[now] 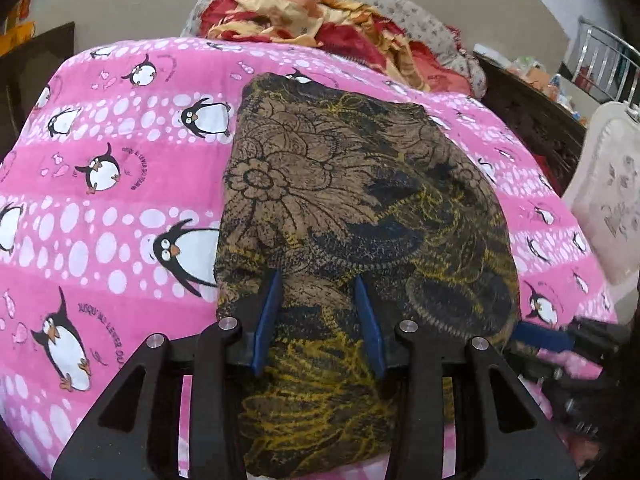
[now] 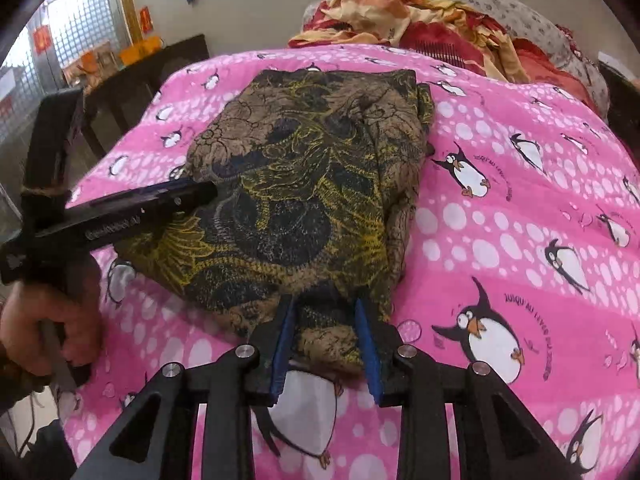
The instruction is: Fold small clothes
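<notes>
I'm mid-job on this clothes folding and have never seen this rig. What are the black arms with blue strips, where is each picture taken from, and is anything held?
There is no robot here: a person holds a hand-operated claw in each hand, with a camera on each looking along its two blue fingers. One picture is from the left claw, the other from the right claw. In the right view you also see the left claw from the side and the person's hand gripping it. On the pink penguin bedsheet lies a folded brown and yellow patterned garment. Each claw's fingers stand apart at its near edge, with cloth between them but not pinched, so nothing looks held.
</notes>
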